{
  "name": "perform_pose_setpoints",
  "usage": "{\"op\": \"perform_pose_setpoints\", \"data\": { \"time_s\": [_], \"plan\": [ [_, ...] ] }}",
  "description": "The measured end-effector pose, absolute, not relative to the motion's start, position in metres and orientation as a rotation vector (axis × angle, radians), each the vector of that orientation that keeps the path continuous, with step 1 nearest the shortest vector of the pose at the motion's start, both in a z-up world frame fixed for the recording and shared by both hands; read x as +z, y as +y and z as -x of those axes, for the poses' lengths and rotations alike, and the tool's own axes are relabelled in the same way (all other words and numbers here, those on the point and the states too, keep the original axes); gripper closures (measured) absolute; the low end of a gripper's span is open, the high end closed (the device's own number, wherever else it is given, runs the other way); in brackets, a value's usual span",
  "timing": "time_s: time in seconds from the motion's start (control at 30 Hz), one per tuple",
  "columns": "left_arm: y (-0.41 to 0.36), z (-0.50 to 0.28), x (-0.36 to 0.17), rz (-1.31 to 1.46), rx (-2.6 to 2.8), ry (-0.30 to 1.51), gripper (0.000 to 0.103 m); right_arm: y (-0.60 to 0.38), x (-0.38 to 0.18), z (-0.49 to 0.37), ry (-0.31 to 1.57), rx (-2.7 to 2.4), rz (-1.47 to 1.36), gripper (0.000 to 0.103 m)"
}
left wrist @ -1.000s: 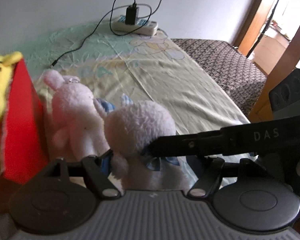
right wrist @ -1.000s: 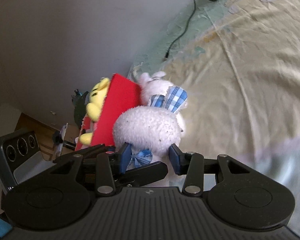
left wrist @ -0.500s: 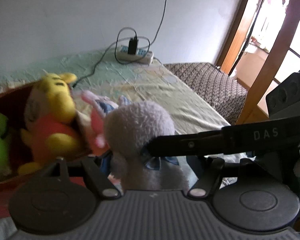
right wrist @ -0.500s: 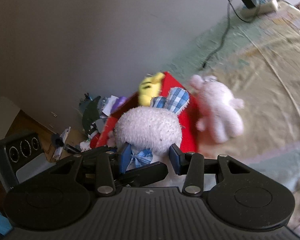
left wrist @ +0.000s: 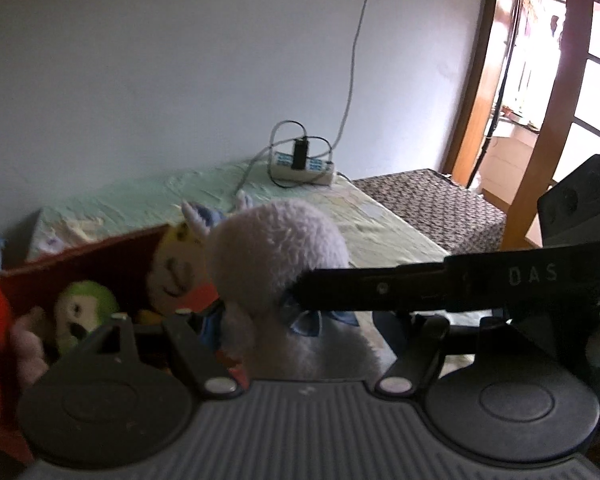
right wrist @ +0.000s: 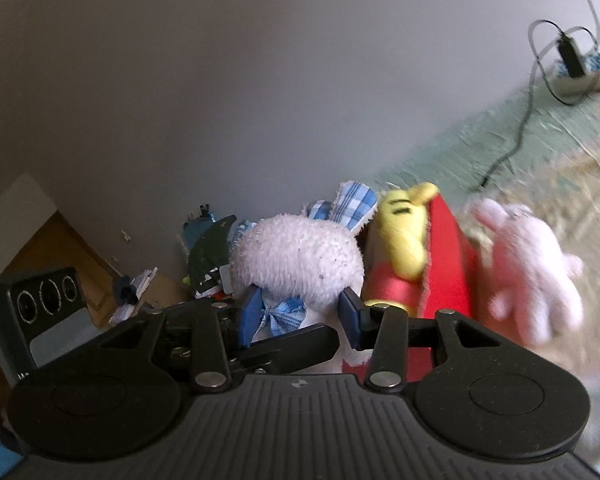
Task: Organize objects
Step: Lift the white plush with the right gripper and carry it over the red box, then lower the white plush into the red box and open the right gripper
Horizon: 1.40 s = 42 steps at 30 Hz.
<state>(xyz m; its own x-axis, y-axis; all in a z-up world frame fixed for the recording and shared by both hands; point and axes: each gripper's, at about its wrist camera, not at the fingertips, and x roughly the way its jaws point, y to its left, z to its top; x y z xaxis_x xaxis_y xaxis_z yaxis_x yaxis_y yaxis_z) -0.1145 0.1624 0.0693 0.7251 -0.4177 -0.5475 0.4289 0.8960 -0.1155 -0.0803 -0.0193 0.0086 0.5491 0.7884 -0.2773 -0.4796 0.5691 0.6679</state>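
The white plush rabbit [right wrist: 298,266] sits between the blue pads [right wrist: 249,314] of the right gripper [right wrist: 300,316], which is clenched on its neck just above the blue bow [right wrist: 282,317]; the left gripper [left wrist: 300,316] also has the rabbit [left wrist: 278,258] between its fingers, and the black finger [left wrist: 420,288] on its right side lies against the fur, but the finger on the other side is hidden, so I cannot tell whether this one really grips; the toy is carried in the air, just in front of both tools; ahead and a little to the left of the left gripper stands the open red box [left wrist: 80,256] with a yellow bear [left wrist: 176,268] and a green toy [left wrist: 86,310] inside; to the right of the right gripper a pink rabbit [right wrist: 532,264] leans beside the box on the bed sheet [right wrist: 572,152]. I judge the rabbit as very light and soft; it will squash under the pads and may sag or turn; the narrow neck seems the best place to hold, because the round head cannot slip through; the checked ears [right wrist: 354,204] are too floppy for a grip.
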Motion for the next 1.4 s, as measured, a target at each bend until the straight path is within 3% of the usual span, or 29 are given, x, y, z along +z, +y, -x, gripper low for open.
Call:
{"op": "perform_pose_setpoints", "data": {
  "time_s": [0.53, 0.8, 0.93, 1.4],
  "plan": [
    [0.220, 0.047, 0.035, 0.052, -0.382, 0.668, 0.028, 0.041, -0.014, 0.021, 0.646, 0.714, -0.436, 0.060],
    [0.233, 0.043, 0.014, 0.040, -0.322, 0.728, 0.020, 0.063, -0.019, 0.015, 0.727, 0.683, -0.357, 0.061],
    [0.240, 0.040, 0.008, 0.029, -0.284, 0.745, 0.015, 0.081, -0.019, 0.009, 0.761, 0.674, -0.260, 0.058],
    [0.243, 0.044, 0.006, -0.017, -0.195, 0.757, 0.013, 0.077, -0.015, 0.010, 0.815, 0.689, -0.305, 0.052]
  ]
}}
